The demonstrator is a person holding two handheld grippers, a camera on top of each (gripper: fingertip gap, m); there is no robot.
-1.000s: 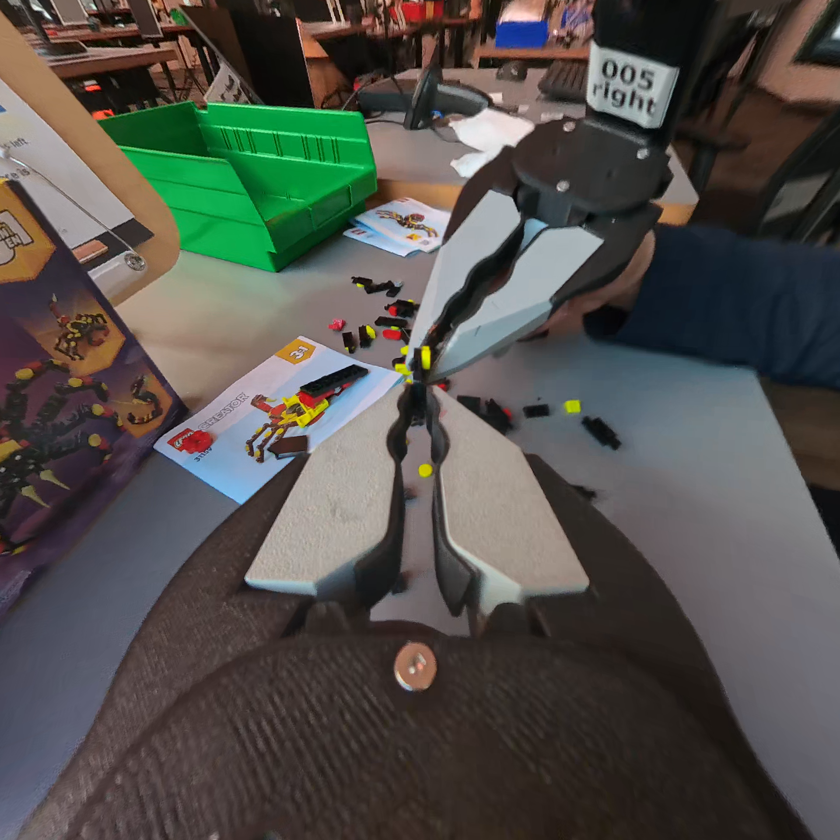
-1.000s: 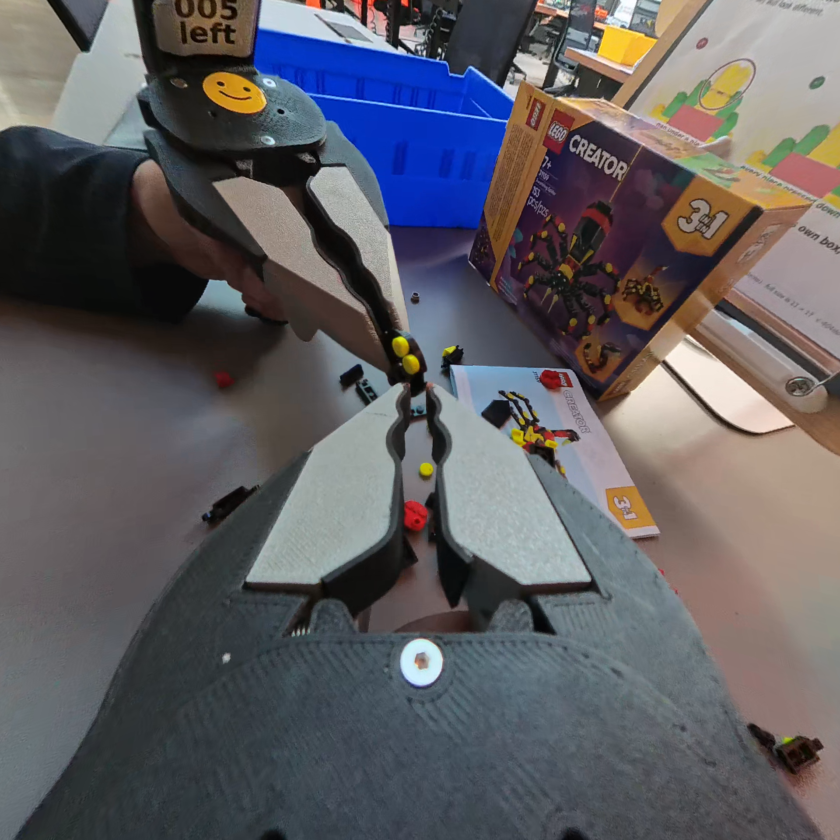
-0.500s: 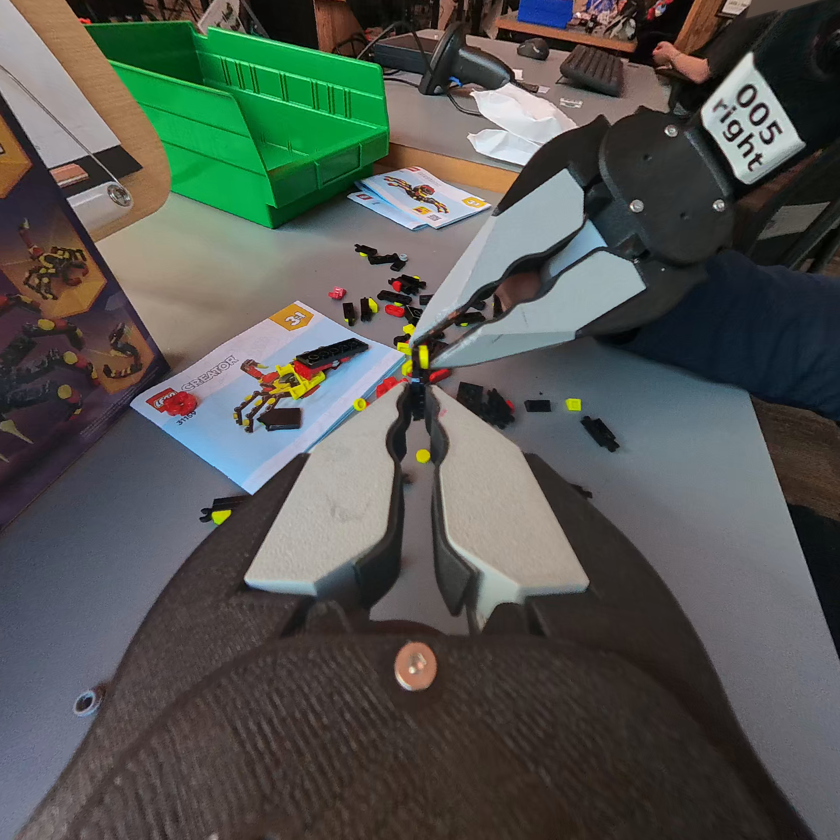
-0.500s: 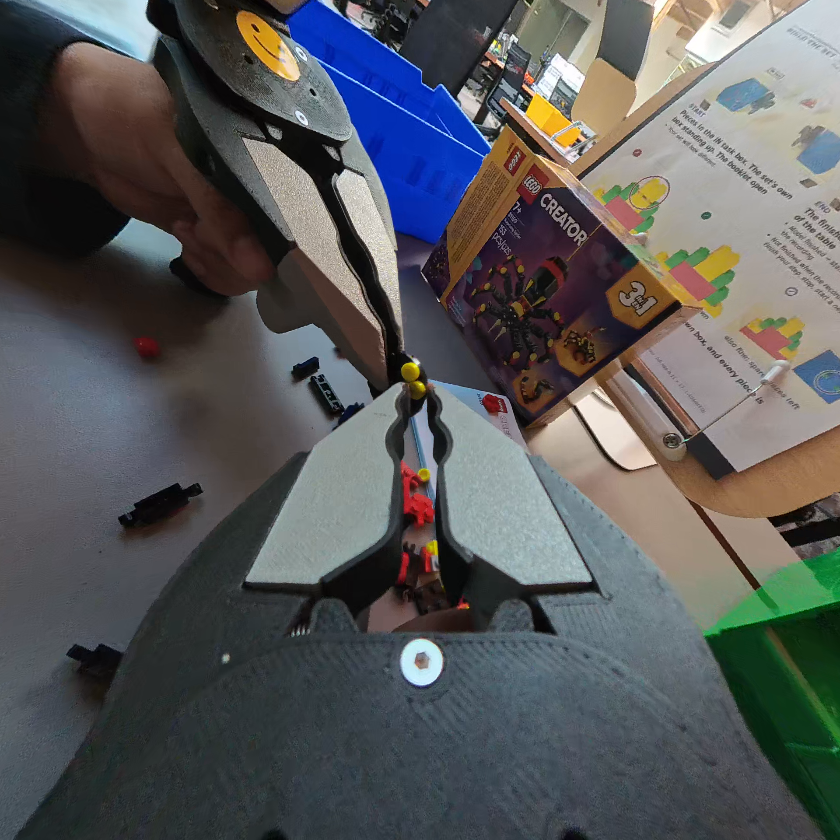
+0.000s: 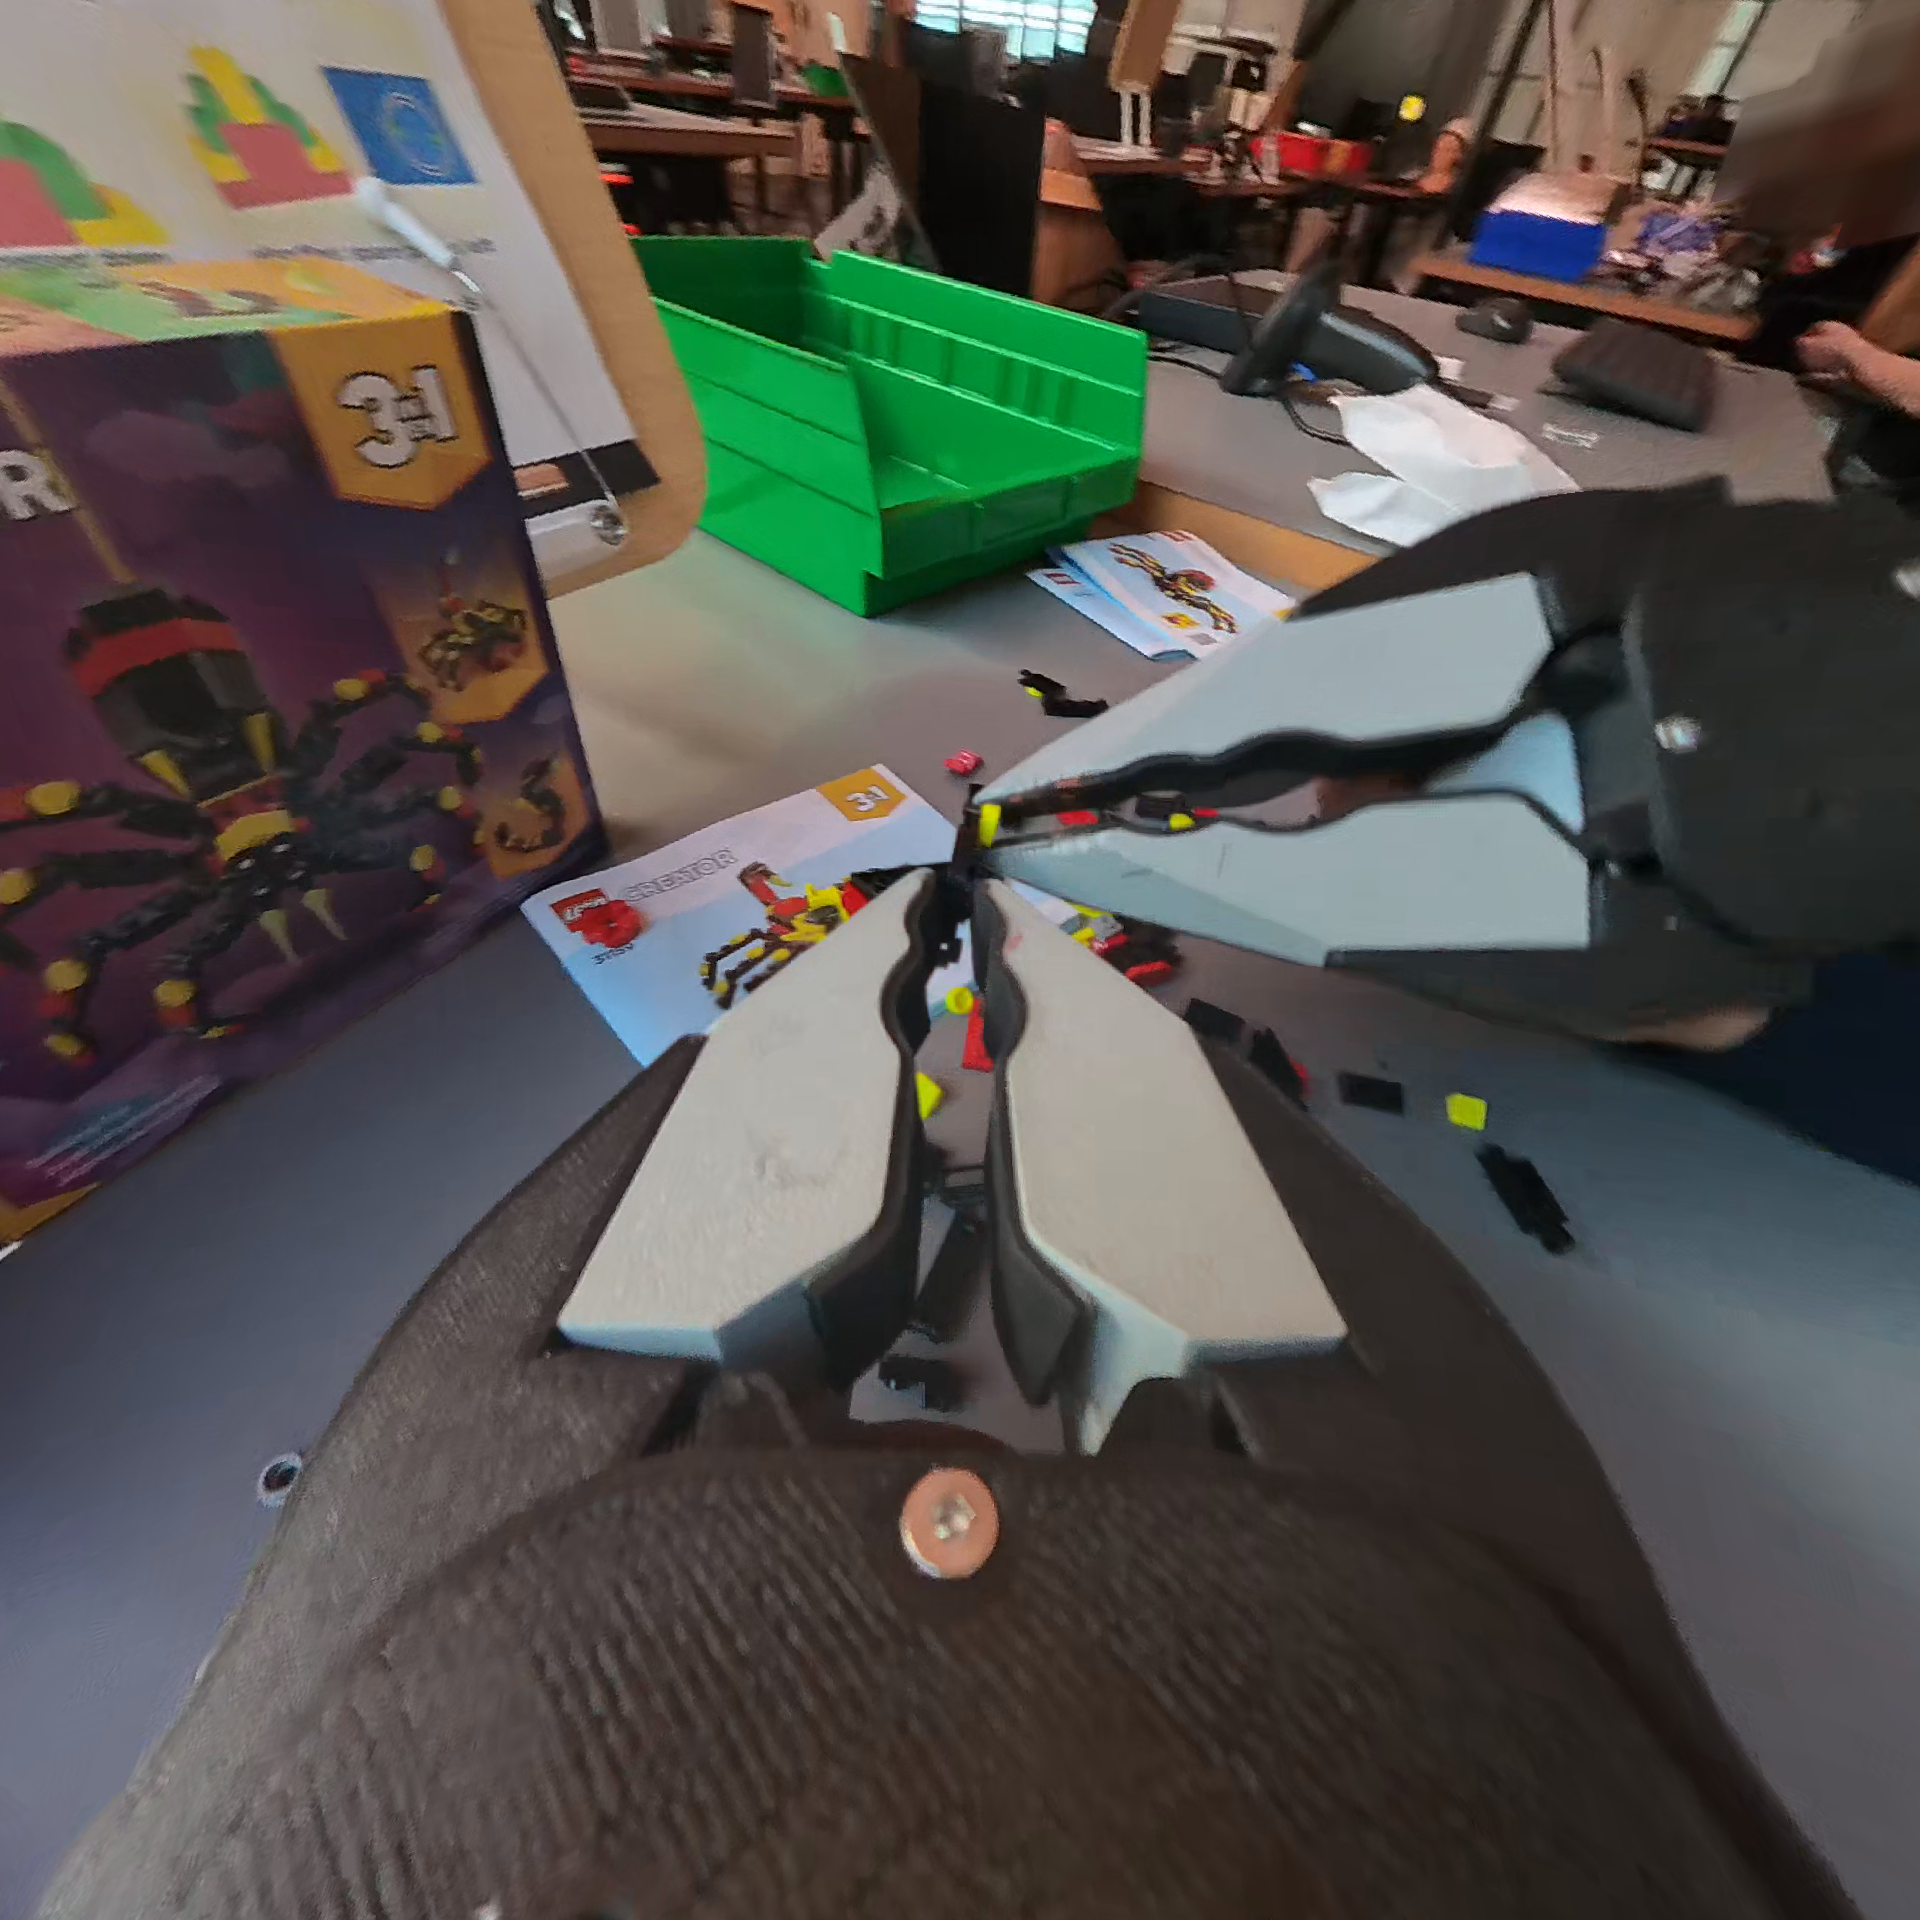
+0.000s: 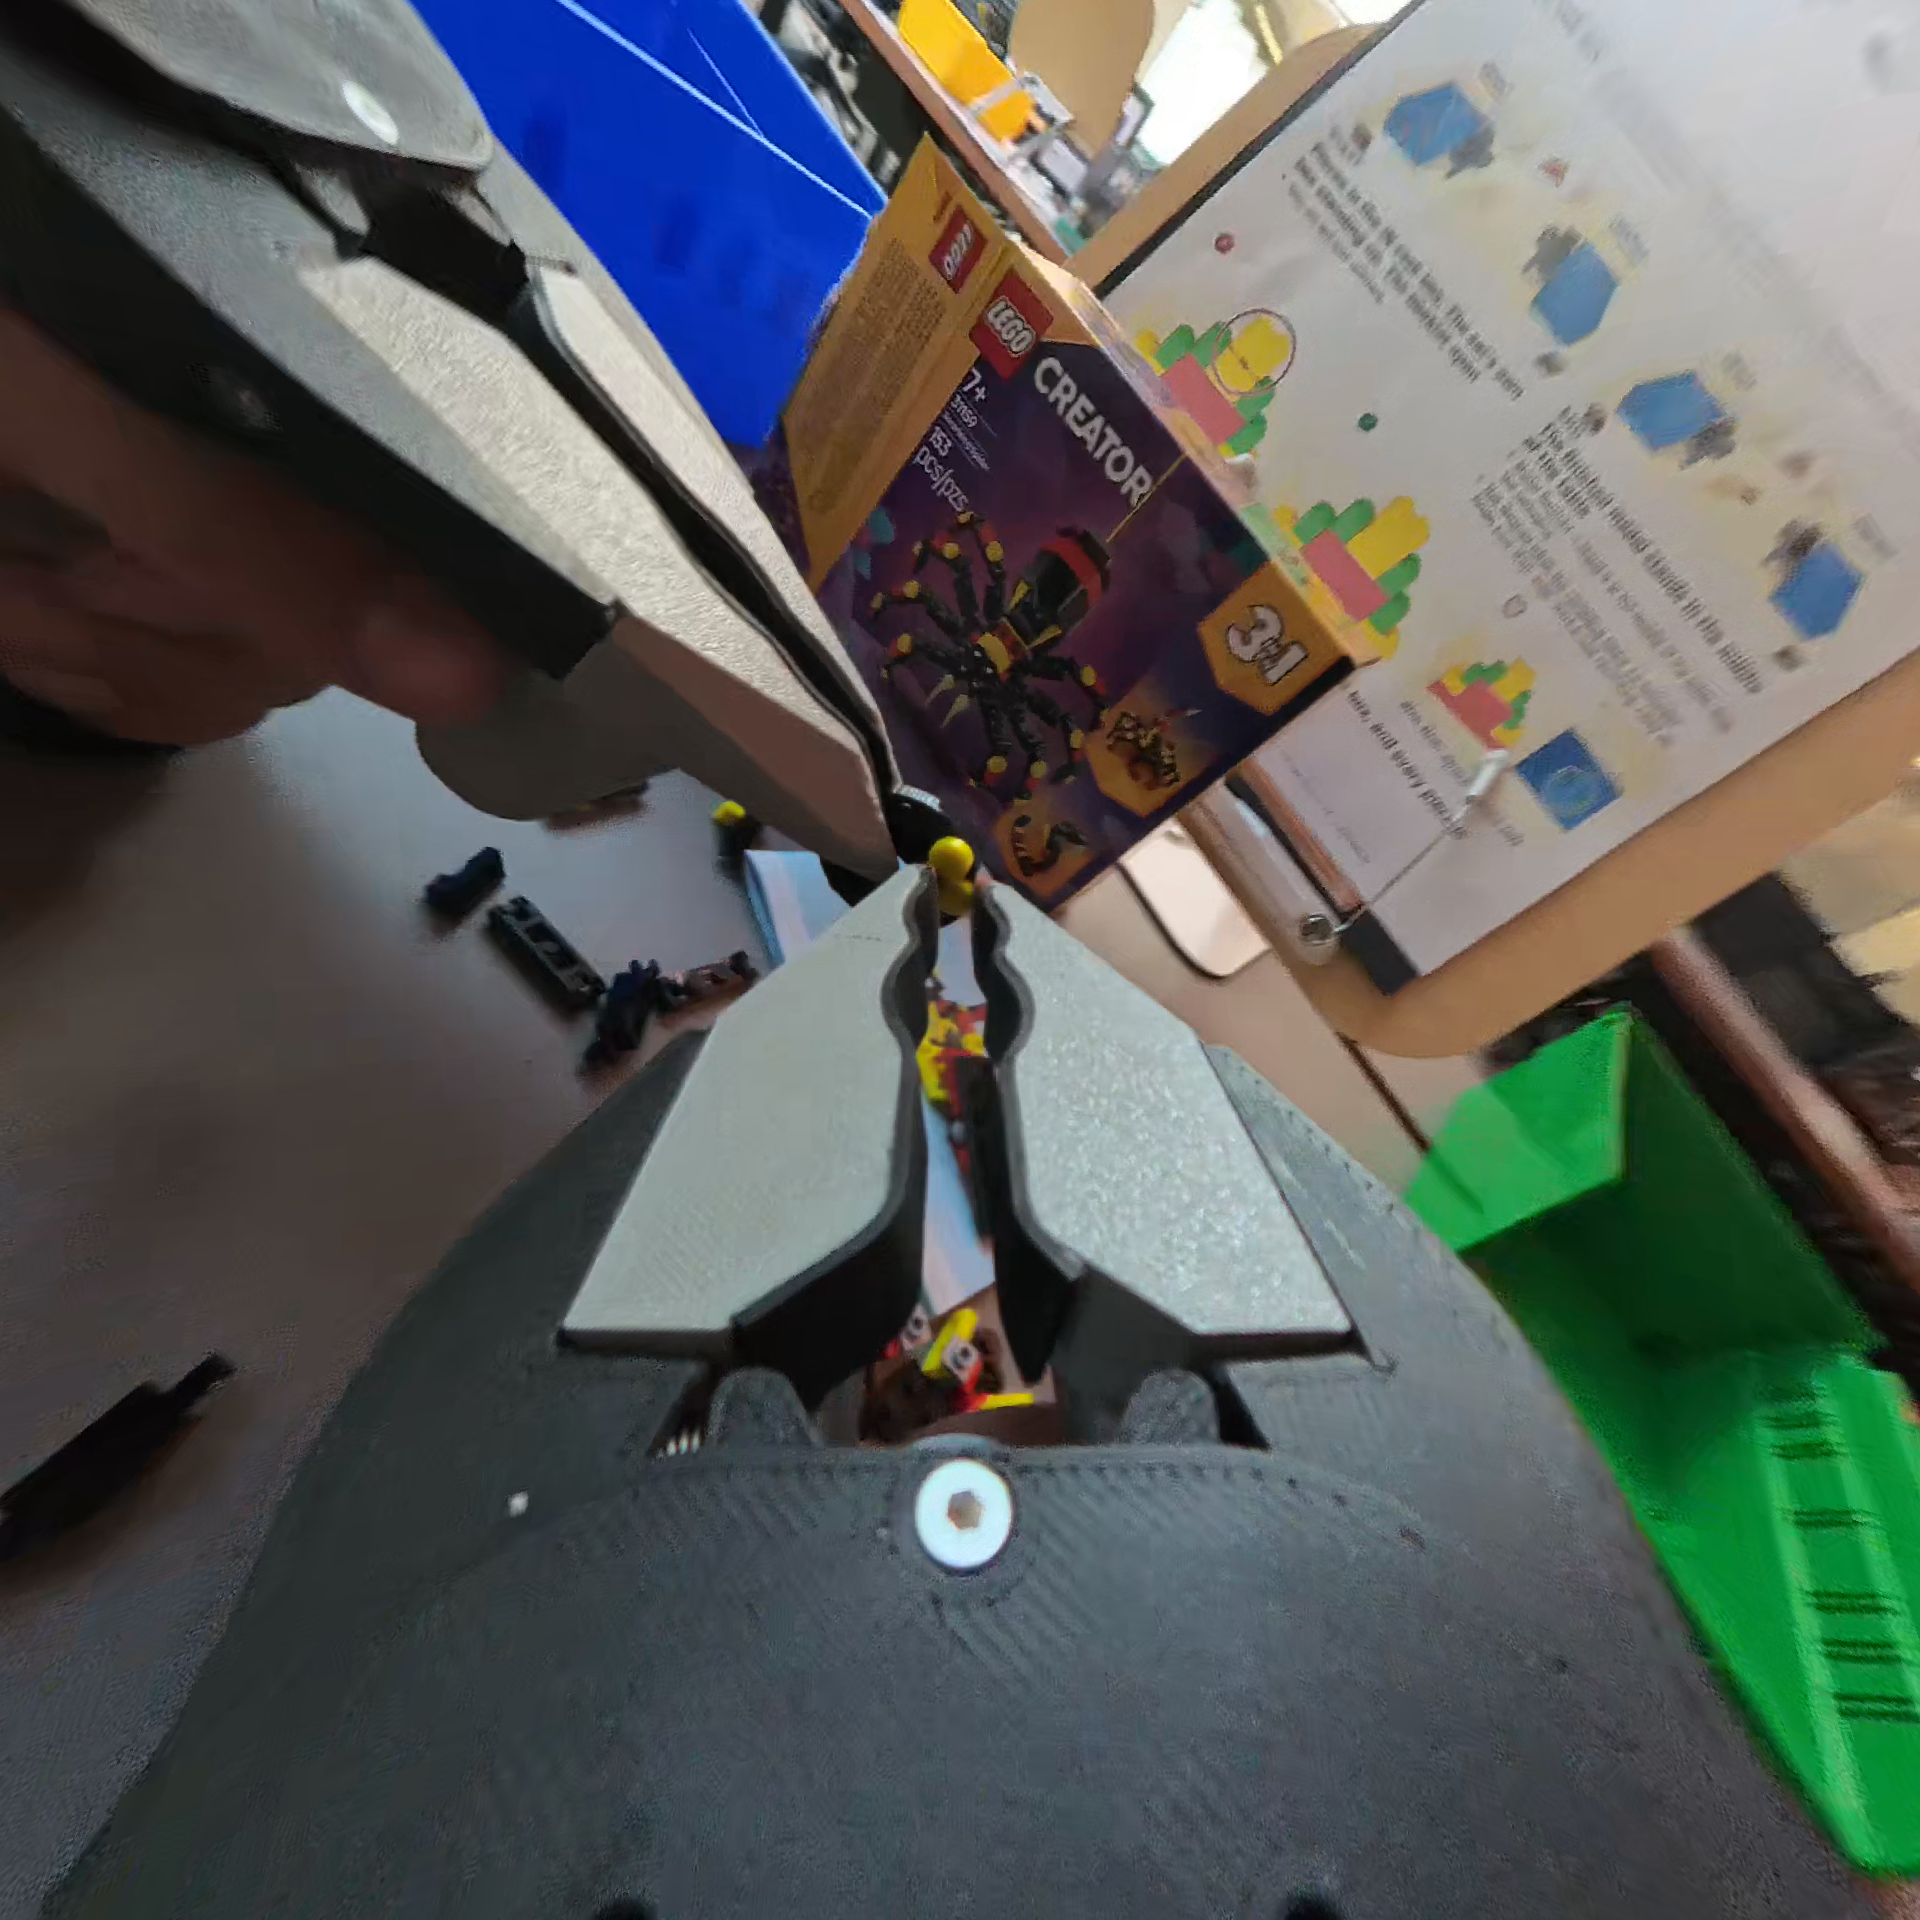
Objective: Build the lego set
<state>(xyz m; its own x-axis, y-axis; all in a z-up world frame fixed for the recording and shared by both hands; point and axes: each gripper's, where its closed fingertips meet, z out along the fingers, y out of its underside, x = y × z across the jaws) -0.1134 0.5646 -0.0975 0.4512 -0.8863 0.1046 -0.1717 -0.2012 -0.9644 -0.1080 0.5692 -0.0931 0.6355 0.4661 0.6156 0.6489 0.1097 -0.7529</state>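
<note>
Pinching 1 black-and-yellow lego piece tip to tip, both grippers' fingers nearly together: left gripper, right gripper.

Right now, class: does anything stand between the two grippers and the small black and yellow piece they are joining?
Nothing visible does. The left gripper and right gripper both already pinch the black and yellow piece tip to tip, above the instruction booklet.

Set box standing at left on worktop, open bin behind, booklet lying flat between, loose pieces scattered at right.
</note>
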